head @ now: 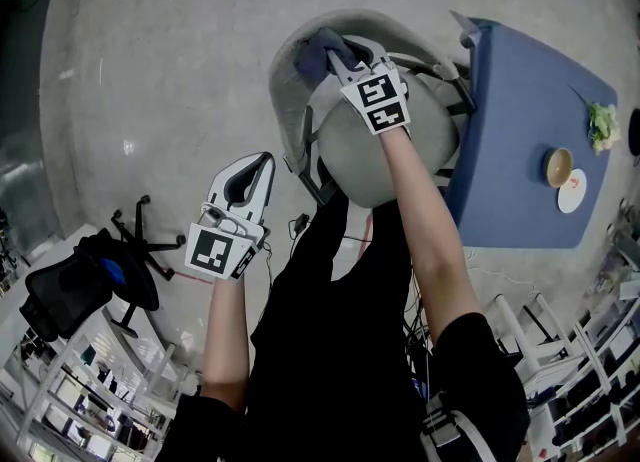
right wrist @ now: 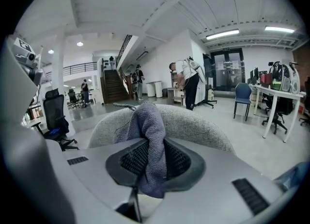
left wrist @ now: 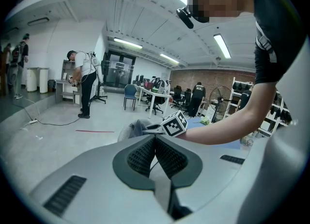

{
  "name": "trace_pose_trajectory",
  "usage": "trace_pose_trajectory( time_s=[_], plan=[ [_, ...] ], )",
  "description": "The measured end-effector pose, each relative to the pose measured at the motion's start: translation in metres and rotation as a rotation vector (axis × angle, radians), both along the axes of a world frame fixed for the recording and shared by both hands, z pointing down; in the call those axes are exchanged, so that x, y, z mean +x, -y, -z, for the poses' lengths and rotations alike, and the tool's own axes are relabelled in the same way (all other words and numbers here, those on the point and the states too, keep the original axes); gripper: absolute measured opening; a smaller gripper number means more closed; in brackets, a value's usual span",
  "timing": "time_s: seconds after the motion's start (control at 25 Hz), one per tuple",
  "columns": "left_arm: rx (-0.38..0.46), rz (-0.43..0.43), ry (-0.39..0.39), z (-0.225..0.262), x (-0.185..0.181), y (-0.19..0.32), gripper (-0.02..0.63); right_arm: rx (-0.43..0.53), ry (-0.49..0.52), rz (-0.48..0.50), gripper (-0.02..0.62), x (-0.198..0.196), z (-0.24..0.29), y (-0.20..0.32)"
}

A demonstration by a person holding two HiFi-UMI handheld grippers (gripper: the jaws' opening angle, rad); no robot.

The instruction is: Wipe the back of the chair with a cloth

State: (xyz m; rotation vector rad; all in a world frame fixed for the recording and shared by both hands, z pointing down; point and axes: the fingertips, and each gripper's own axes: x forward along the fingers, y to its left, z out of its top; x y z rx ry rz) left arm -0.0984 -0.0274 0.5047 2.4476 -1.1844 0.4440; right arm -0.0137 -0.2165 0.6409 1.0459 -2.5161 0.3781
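R gripper [head: 335, 62] is clamped on the cloth [right wrist: 147, 121] — blue-grey fabric bunched betw. its jaws and spilling over the front. The cloth appears to rest on the top rim of the grey chair [head: 288, 100], at the upper edge of the backrest, w/ the person's arm reaching over the seat from above. L gripper [left wrist: 155, 152] has its jaws pressed together w/ nothing betw. them. It hangs well apart from the chair, off to the person's left over the floor, doing no work.

Progress, as a judgement: cloth is in hand and at the backrest, so grab and approach are done, and wiping looks just starting or under way — at the top rim only. No streak or clean/dirty boundary shows on the upholstery, so can't tell how much is covered. Prob. left: strokes along the rim and down the rest of the back.
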Motion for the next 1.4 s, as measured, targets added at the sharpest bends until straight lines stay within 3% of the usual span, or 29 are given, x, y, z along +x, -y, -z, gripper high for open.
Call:
trace_pose_trajectory(
  time_s=[0.76,1.4],
  plan=[
    [-0.004,0.012,-0.009,-0.004,0.001,0.001,0.023,-0.036,-0.044,-0.150,0.095,0.055,-0.022,0.021],
    [-0.020,0.024,-0.020,-0.016,0.001,-0.001,0.023,-0.082,-0.103,-0.205,0.095,0.096,-0.055,0.026]
  ],
)
